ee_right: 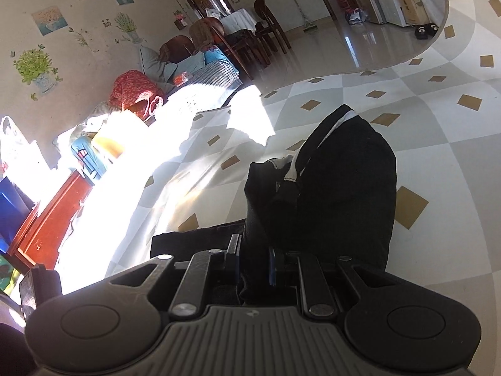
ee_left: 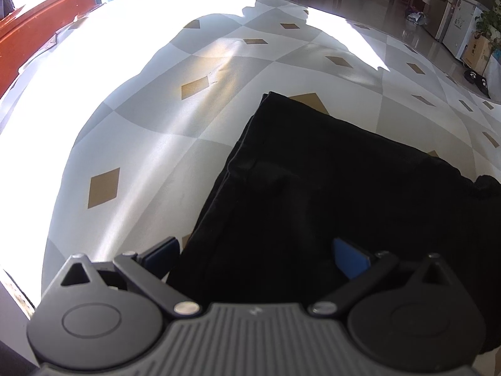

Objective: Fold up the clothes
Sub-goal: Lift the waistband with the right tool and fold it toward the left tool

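A black garment [ee_left: 328,194] lies spread on a worktop [ee_left: 131,131] covered in a cloth of grey and white checks with tan diamonds, part of it washed out by hard sunlight. The left wrist camera shows the garment flat, with a doubled edge running down its left side and one corner pointing away from the camera; it fills the lower right of that view. The left gripper [ee_left: 255,255] has its jaws spread wide, the blue pad of one finger [ee_left: 349,258] resting on or just above the dark fabric, the other finger [ee_left: 162,252] just beside the garment's left edge, over the checked cloth. Nothing sits between the two fingers but the near part of the garment.

The right wrist camera shows what the left does not: a bunched part of the same black garment [ee_right: 338,188] raised off the worktop [ee_right: 438,144], with a pale trim line running along one fold. The right gripper [ee_right: 254,264] has its jaws drawn narrow, pinching a thick fold of the black fabric between them, and the cloth rises straight ahead of the fingers. A flat part of the garment lies on the checked cloth just left of the jaws.

Behind, the right view takes in a wall with flower stickers, a cluttered sofa [ee_right: 200,69], dark wooden chairs [ee_right: 269,25] and a glossy tiled floor [ee_right: 344,44]. The left view shows a red wooden frame [ee_left: 37,28] at its upper left.
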`<state>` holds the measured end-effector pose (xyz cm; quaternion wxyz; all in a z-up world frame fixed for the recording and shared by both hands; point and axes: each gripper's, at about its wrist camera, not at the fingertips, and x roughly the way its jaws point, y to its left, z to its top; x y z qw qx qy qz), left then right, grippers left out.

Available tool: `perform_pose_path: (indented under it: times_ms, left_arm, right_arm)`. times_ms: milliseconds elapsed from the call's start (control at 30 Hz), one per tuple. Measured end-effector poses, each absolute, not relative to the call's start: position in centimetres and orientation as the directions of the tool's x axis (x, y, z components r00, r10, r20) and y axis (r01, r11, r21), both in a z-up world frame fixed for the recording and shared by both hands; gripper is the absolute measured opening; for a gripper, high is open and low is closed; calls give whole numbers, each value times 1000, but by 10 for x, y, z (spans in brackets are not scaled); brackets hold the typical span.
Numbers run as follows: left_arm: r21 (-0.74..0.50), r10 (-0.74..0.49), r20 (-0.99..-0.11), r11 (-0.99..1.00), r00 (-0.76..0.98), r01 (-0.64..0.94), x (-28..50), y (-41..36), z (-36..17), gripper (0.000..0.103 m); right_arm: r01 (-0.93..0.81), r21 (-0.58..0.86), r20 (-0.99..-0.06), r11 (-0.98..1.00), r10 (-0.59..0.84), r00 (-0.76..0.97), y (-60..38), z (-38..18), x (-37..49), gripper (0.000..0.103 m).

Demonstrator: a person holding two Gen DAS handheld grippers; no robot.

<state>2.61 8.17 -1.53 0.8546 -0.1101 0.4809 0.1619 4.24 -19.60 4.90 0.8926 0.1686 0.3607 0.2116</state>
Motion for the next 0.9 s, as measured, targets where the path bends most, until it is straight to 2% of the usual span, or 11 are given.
perform_pose_path:
  times_ms: [300,567,667,900]
  left_arm:
    - [-53,159,-862,916,480,-398,24,90,-17,103]
    - [-83,151,-853,905,499,-416,23,93,-10,103]
    - [-111,133,-848,902,513,-417,24,92,-7,103]
    - [-135,110,-839,906,533,-401,25,85,-1,103]
  right_arm:
    - [-350,325,-672,879,475,569,-152,18,42,20]
    - [-431,220,-689,875,452,567,-144,29,23,44]
    - [-449,157,-691,879,423,587,-148,34,13,48]
    - [-478,19,-706,878,350,616,-147,25,-6,50]
